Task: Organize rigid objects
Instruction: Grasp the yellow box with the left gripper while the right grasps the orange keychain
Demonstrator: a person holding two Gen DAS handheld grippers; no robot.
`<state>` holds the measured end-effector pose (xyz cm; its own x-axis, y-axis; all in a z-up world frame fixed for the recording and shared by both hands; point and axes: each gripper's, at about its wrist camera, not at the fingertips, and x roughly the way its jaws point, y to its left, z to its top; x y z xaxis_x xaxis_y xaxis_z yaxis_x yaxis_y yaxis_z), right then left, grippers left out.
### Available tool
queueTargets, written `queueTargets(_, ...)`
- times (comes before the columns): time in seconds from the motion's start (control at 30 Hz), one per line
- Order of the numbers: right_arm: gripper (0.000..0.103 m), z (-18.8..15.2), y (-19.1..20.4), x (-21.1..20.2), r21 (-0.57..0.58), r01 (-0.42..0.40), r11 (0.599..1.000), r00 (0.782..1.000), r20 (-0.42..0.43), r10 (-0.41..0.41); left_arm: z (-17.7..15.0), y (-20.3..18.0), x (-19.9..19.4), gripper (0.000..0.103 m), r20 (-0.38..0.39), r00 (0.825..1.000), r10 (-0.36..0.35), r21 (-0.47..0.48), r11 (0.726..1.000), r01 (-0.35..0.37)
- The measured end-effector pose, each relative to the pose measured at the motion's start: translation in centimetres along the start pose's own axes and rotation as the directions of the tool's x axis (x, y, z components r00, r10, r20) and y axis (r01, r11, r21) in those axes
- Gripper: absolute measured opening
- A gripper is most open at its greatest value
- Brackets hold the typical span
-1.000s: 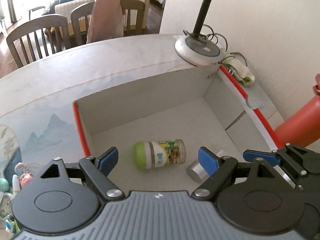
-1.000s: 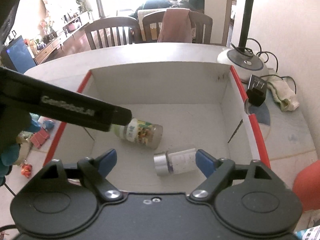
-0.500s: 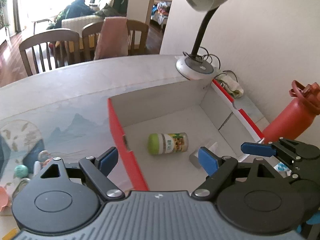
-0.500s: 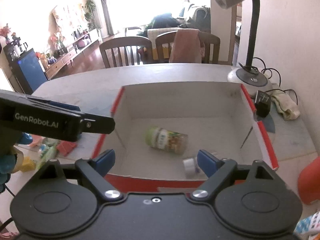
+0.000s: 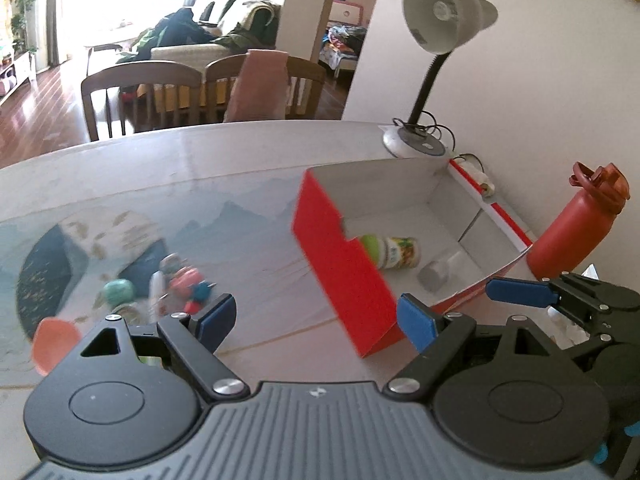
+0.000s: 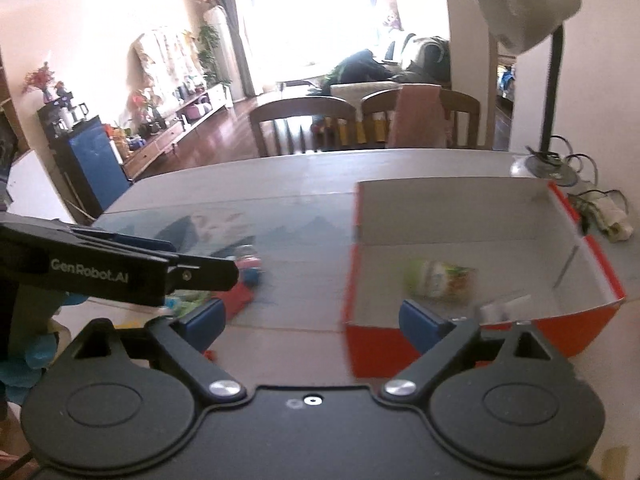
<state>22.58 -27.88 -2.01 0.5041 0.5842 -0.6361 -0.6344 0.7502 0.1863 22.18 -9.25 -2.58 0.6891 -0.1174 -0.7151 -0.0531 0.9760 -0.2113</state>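
The left gripper (image 5: 316, 320) has its blue-padded jaws standing apart with nothing between them, above the bare tabletop. Ahead of it and to its right sits the red cardboard box with a white inside (image 5: 340, 264), its open top up. In the box lies a green-capped jar with a printed label (image 5: 390, 252), on its side, long axis running across the view, green cap toward the box's near red wall and base pointing away to the right. Just beyond it, nearer the right gripper, lies a small clear bottle with a silver cap (image 5: 438, 274), also on its side, cap end facing the camera. Ahead and left of the left gripper is a blurred cluster of small coloured toys (image 5: 176, 284) on the pale landscape-printed table mat (image 5: 120, 232).

The right gripper (image 6: 310, 322) has its jaws opening, with nothing between them; the box is ahead to its right. A red water bottle (image 5: 572, 232) stands upright past the box, and a white desk lamp (image 5: 440, 40) stands beyond.
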Motion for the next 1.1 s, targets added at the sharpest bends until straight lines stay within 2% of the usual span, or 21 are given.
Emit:
queueTargets(0.17, 0.100, -0.9, 2.8, 0.7, 0.003, -0.031, 1.000, 1.000, 0.002, 0.031, -1.8, 3.4, -2.2, 0.091, 0.007, 1.000, 0.015, -0.006, 1.000, -0.014)
queueTargets(0.23, 0.100, -1.2, 3.7, 1.2, 0.009, -0.033, 0.999, 0.999, -0.007, 0.033, -2.4, 4.6, -2.9, 0.096, 0.012, 1.000, 0.023, -0.005, 1.000, -0.023)
queueTargets(0.4, 0.100, -1.9, 5.8, 2.6, -0.003, -0.011, 1.000, 0.999, -0.033, 0.011, -3.8, 7.6, -4.2, 0.097, 0.026, 0.999, 0.046, -0.018, 0.999, -0.045)
queueTargets(0.43, 0.100, -2.3, 6.3, 3.0, -0.008, -0.007, 1.000, 0.999, -0.037, 0.007, -4.1, 8.1, -4.2, 0.102, 0.026, 0.998, 0.052, -0.025, 0.998, -0.051)
queueTargets(0.53, 0.100, -2.9, 7.6, 4.2, -0.034, 0.002, 0.999, 0.998, -0.056, -0.004, -4.9, 9.8, -4.3, 0.103, 0.026, 0.997, 0.071, -0.045, 0.996, -0.070)
queueTargets(0.77, 0.099, -4.3, 10.4, 7.4, -0.106, 0.001, 0.994, 0.995, -0.100, -0.012, -7.0, 14.0, -3.1, 0.103, -0.055, 0.993, 0.102, -0.115, 0.987, -0.108)
queueTargets(1.1, 0.094, -6.3, 12.5, 12.3, -0.214, -0.037, 0.976, 0.980, -0.201, -0.007, -10.8, 19.3, 0.2, 0.103, -0.208, 0.963, 0.172, -0.278, 0.933, -0.227)
